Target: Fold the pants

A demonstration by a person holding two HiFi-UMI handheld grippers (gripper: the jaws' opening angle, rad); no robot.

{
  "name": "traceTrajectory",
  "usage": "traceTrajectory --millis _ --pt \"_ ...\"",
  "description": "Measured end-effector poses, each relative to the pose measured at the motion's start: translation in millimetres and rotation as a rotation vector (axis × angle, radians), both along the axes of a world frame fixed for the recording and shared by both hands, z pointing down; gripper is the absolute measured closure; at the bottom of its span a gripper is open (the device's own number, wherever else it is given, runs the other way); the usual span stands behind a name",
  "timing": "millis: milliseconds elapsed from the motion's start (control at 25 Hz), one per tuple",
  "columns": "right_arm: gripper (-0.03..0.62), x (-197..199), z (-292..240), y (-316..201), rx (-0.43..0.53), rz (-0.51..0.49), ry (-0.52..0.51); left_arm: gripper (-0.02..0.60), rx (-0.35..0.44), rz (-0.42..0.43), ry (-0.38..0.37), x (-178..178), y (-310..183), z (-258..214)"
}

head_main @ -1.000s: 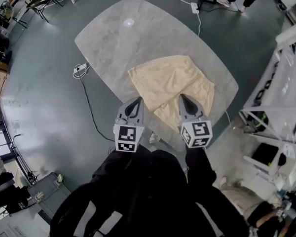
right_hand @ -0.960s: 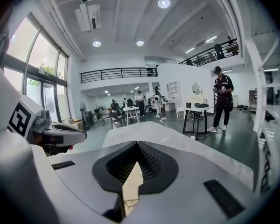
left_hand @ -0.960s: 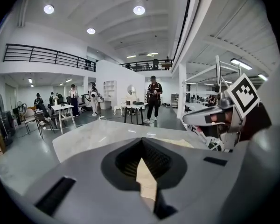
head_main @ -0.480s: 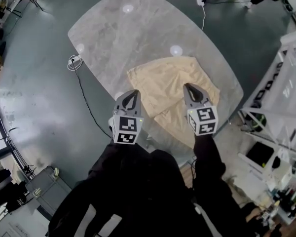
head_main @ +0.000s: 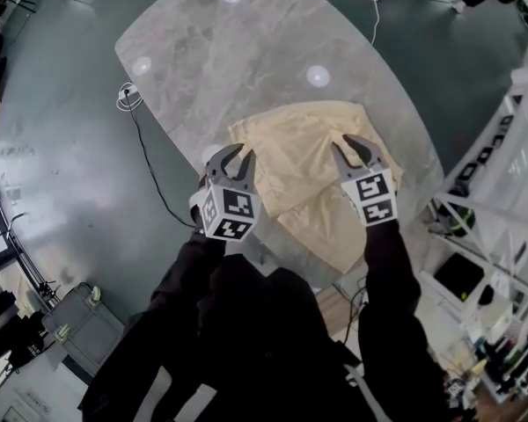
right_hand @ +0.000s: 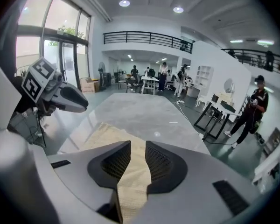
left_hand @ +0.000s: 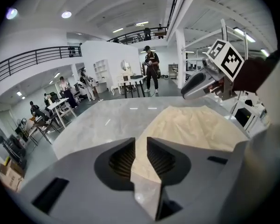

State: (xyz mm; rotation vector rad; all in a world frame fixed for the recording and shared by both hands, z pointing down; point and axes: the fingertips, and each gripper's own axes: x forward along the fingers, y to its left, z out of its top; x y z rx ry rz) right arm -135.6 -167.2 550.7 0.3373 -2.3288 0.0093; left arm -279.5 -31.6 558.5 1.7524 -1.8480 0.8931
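Cream pants (head_main: 308, 161) lie spread flat on the near right part of the grey marble table (head_main: 211, 60). My left gripper (head_main: 235, 154) hovers over the pants' left near corner, its jaws opening with nothing between them; the cloth edge shows through the gap in the left gripper view (left_hand: 140, 141). My right gripper (head_main: 349, 142) hangs over the right side of the pants, jaws also opening and empty. Beige cloth (right_hand: 102, 134) lies below the right gripper (right_hand: 137, 146) in its own view. Each gripper view shows the other gripper: the right one (left_hand: 200, 83), the left one (right_hand: 65, 97).
A cable and power strip (head_main: 128, 104) lie on the floor left of the table. A white rack (head_main: 502, 174) stands close to the table's right edge. People and white desks (left_hand: 130, 80) are far behind the table.
Both grippers have moved forward and down towards the pants. Their jaws, shut before, now stand apart.
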Motion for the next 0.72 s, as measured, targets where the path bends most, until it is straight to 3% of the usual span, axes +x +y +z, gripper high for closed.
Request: traceTrajectory --millis 120,320,560,720 --pt "0.502 -1.9 17.8 -15.9 0.085 -0.063 0.085 0.502 -0.041 0.025 -0.037 -9.4 -6.5 14.1" --pt "0.484 -4.6 39.2 -38.0 0.132 -0.134 0.160 0.489 -0.102 0.066 -0.077 -19.9 -14.6 33.1" --pt "0.471 -4.4 70.1 -71.1 0.259 -0.257 0.294 0.485 -0.173 0.103 -0.126 -38.1 -25.2 54.0" --pt "0.461 -1.5 92.6 -88.8 0.268 -0.306 0.351 0.485 -0.212 0.119 -0.143 -48.2 -29.7 66.3"
